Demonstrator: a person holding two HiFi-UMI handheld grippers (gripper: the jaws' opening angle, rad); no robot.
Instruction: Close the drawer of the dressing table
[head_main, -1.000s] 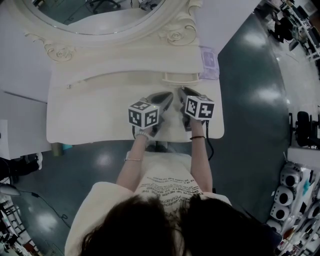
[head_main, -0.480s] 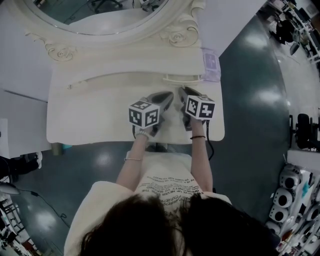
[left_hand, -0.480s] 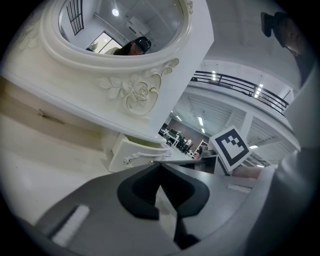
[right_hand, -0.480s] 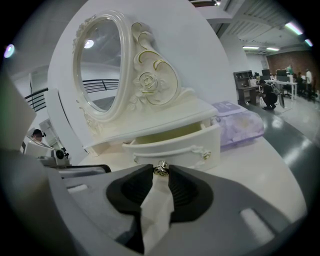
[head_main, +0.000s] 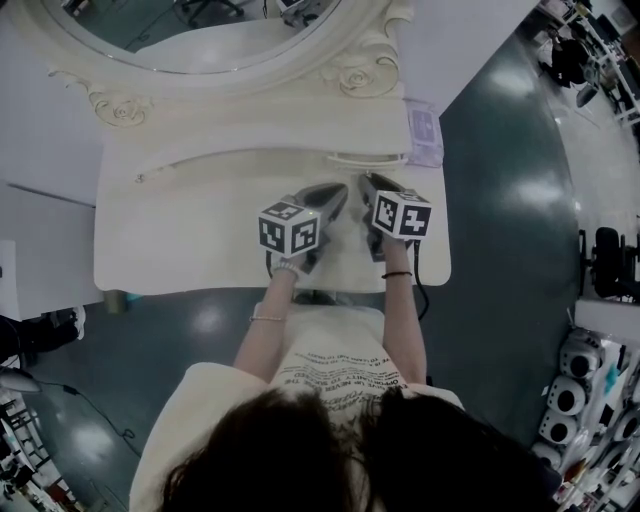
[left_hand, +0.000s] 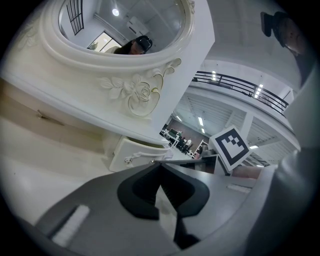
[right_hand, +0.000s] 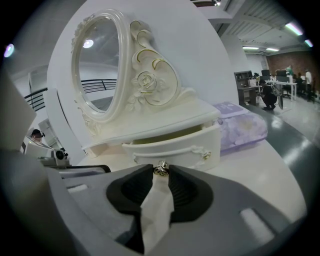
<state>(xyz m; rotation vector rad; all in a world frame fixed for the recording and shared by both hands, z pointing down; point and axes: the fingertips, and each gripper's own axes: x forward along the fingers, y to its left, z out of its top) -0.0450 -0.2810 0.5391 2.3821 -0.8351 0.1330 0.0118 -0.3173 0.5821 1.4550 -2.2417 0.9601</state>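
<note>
The cream dressing table (head_main: 180, 230) carries a small drawer (head_main: 365, 157) under its mirror, pulled partly out. In the right gripper view the drawer (right_hand: 172, 147) shows its curved handle and a dark gap above its front. My right gripper (right_hand: 161, 169) hovers just in front of it, shut on a small silvery ring (right_hand: 161, 169). My left gripper (left_hand: 160, 163) hangs beside it with its tips meeting and nothing between them, and the drawer (left_hand: 137, 152) lies just beyond. In the head view both grippers (head_main: 335, 192) (head_main: 366, 182) sit side by side over the tabletop, short of the drawer.
An oval mirror (head_main: 200, 25) with carved roses (head_main: 350, 72) stands at the back of the table. A purple tissue pack (head_main: 420, 130) lies right of the drawer. The table's front edge is by the person's body, with dark floor to the right.
</note>
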